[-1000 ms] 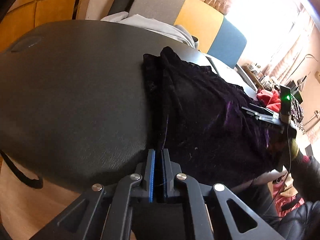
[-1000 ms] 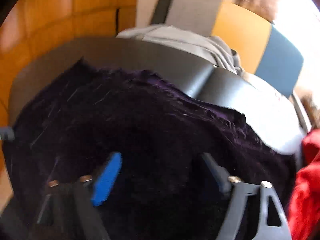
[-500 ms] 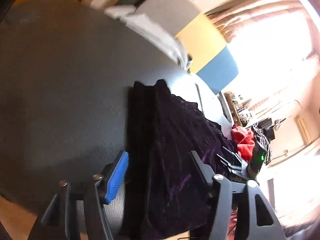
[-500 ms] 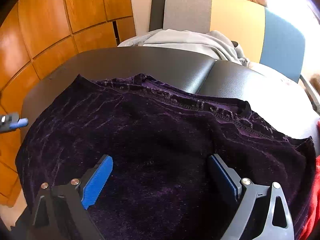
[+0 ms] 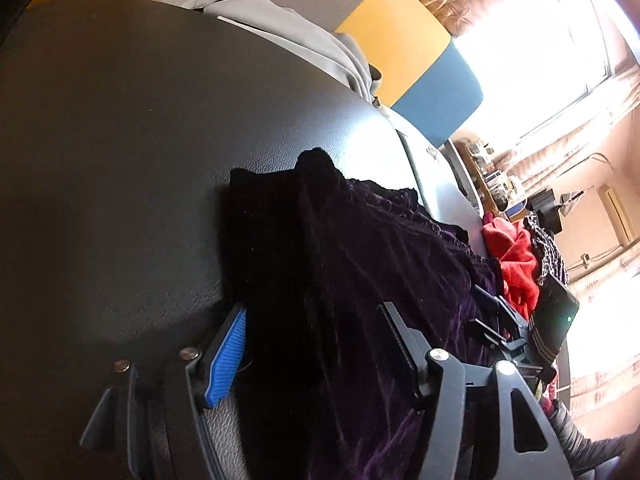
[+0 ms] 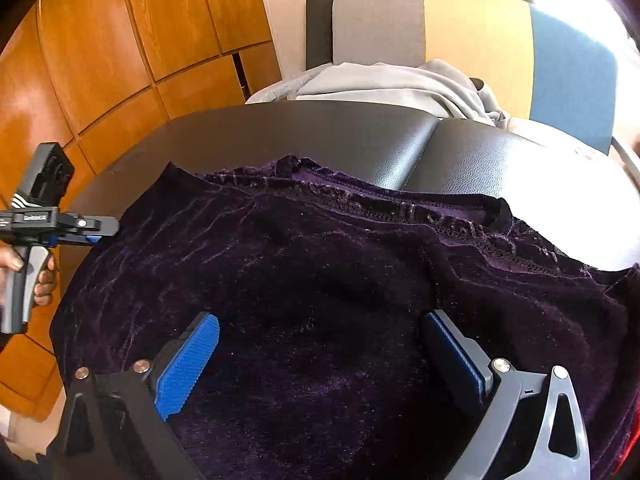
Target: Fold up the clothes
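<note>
A: Lying flat on the dark desk [image 6: 304,132] is a purple velvet garment [image 6: 340,280], lace-trimmed neckline on the far side of it.

B: Left hand-held gripper [image 5: 316,344]?

A: Spread wide, blue pad on one finger, hovering over the near left edge of the garment. Nothing pinched. Cloth sits between the fingers; contact unclear.

B: Right one?

A: Right hand-held gripper [image 6: 320,356] also spread, both blue pads showing, over the near middle of the garment. Not gripping anything.

B: Other stuff?

A: Grey clothing [image 6: 400,88] heaped beyond the garment at the desk's far edge, against a chair [image 6: 480,40] with grey, yellow and blue panels. Red cloth [image 5: 514,264] just right of the garment. Wooden cabinet panels [image 6: 120,40] left of it. A hand [image 6: 42,280] grips the left tool's handle at the garment's left edge.
</note>
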